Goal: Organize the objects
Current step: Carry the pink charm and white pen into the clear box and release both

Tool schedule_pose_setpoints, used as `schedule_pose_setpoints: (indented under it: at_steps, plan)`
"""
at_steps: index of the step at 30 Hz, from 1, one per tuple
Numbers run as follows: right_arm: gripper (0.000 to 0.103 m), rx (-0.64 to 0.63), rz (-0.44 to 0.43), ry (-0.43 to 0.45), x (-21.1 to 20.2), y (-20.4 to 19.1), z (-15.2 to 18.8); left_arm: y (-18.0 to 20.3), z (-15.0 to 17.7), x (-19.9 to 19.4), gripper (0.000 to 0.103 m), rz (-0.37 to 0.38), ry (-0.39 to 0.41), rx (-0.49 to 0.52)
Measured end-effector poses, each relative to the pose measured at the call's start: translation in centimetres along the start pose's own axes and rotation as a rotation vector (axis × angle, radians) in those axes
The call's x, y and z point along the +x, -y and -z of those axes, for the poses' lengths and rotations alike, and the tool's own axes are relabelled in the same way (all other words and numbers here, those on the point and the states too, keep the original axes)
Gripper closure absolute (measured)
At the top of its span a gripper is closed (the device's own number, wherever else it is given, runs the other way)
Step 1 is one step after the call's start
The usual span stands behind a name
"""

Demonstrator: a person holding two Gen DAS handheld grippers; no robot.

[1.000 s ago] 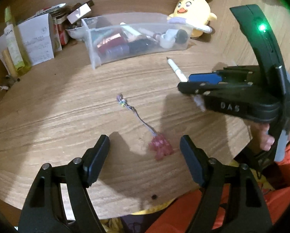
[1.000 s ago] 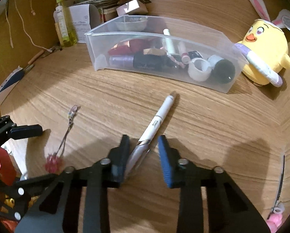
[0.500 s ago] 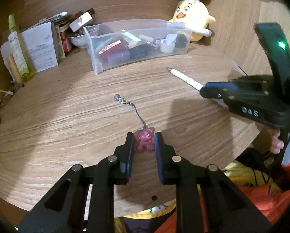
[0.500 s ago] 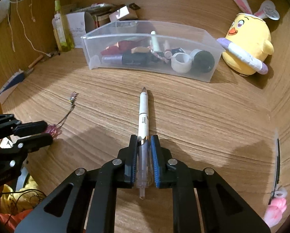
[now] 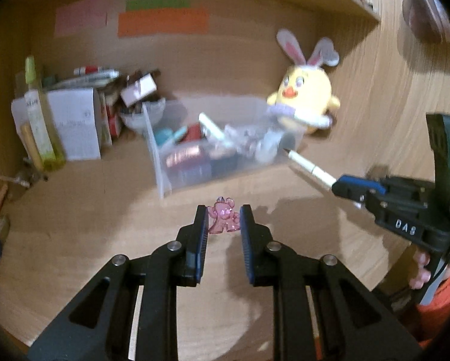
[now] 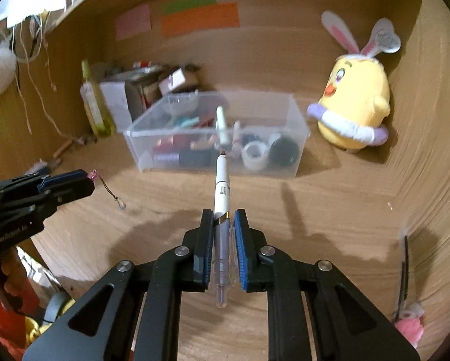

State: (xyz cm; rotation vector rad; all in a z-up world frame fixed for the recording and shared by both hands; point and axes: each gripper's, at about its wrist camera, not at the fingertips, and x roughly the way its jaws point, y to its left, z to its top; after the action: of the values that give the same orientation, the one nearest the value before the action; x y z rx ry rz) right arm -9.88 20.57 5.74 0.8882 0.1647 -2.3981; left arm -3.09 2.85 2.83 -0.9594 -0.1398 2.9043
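The clear bin [image 6: 216, 138] on the tabletop [image 6: 330, 210] holds tape, tubes and dark jars. In front of it, the left gripper [image 5: 224, 219] pinches a pink charm [image 5: 223, 220], and the right gripper [image 6: 223, 225] pinches a pen [image 6: 222, 186] aimed at the bin.

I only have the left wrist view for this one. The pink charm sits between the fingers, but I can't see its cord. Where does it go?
Observer: In the right wrist view the cord of the charm dangles from the tip of the left hand-held gripper.
Reviewer: How is the pen seated in the other one?
Observer: The pen lies lengthwise between the pads of the right hand-held gripper. Its clear rear end pokes out behind them.
Reviewer: Anything else loose on the desk?
Observer: Yes, a pink fluffy thing lies at the far right edge, with a dark strip above it.
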Motion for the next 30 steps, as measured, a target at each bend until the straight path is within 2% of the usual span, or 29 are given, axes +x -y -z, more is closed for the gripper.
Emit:
schedule_pose_setpoints:
  at_steps: [6,15,23,26,30]
  plan:
    - [0.090,0.039,-0.013,0.067,-0.8,1.1,-2.2,-0.4,-3.6,-0.8,0.082,0.020,0.077,-0.029]
    - [0.090,0.047,-0.018,0.152,-0.6,1.9,-7.0,-1.8,-9.2,-0.2,0.082,-0.006,0.164,-0.071]
    - [0.090,0.012,0.008,0.160,2.1,1.8,-11.6,-2.9,-12.3,3.4,0.082,-0.006,0.128,-0.104]
    - [0.090,-0.008,0.018,0.138,3.8,1.4,-12.7,-3.2,-12.8,5.4,0.082,0.007,0.090,-0.120]
    - [0.090,-0.026,0.017,0.085,6.5,1.4,-13.3,-3.1,-13.0,8.6,0.082,-0.019,0.033,-0.111]
